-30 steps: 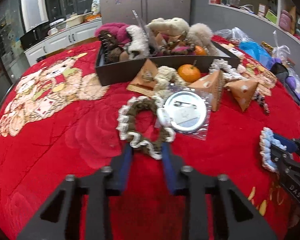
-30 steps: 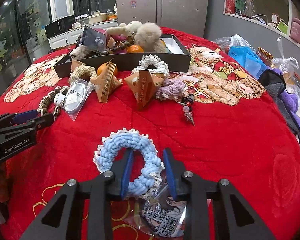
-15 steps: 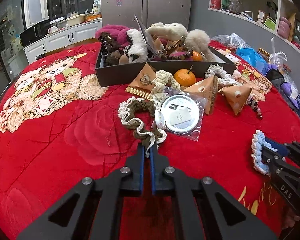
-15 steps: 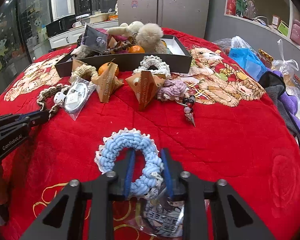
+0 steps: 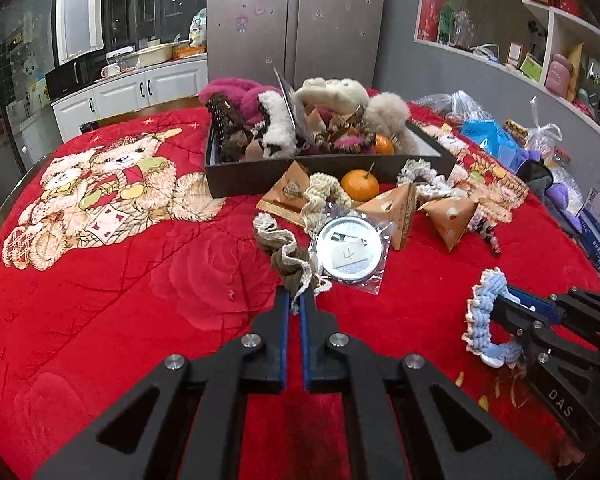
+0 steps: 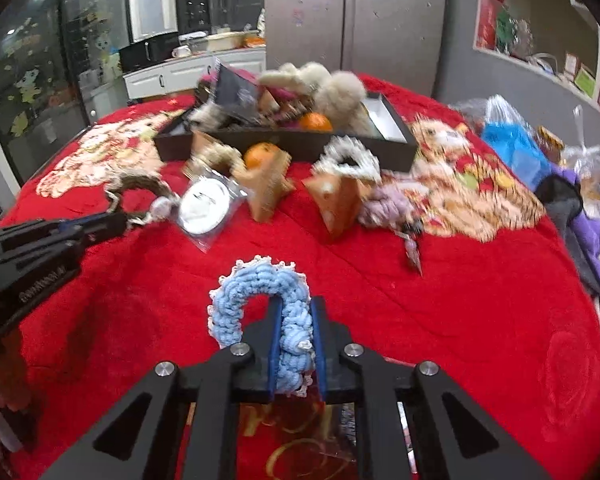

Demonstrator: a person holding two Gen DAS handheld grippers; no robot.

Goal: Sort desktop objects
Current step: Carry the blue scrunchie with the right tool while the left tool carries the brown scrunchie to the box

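Note:
My left gripper (image 5: 294, 300) is shut on the near end of a brown scrunchie with cream trim (image 5: 288, 260), which hangs stretched and partly lifted off the red blanket (image 5: 140, 300). In the right wrist view, my right gripper (image 6: 296, 308) has its jaws closing on a blue scrunchie with white trim (image 6: 256, 292); the pads press its right side and it is raised above the blanket. The left wrist view shows that blue scrunchie (image 5: 480, 312) at lower right. The dark open box (image 5: 252, 178) full of plush things stands at the back.
In front of the box lie a round badge in a clear bag (image 5: 348, 254), a tangerine (image 5: 360, 186), orange triangular packs (image 5: 452, 220) and a cream scrunchie (image 6: 348, 156). Plastic bags (image 5: 488, 140) and dark cloth crowd the table's right edge. A printed card lies under the right gripper.
Both grippers went from open around their scrunchies to shut on them, then rose. The brown scrunchie is pulled out of its ring shape, and the blue one has lifted off the blanket.

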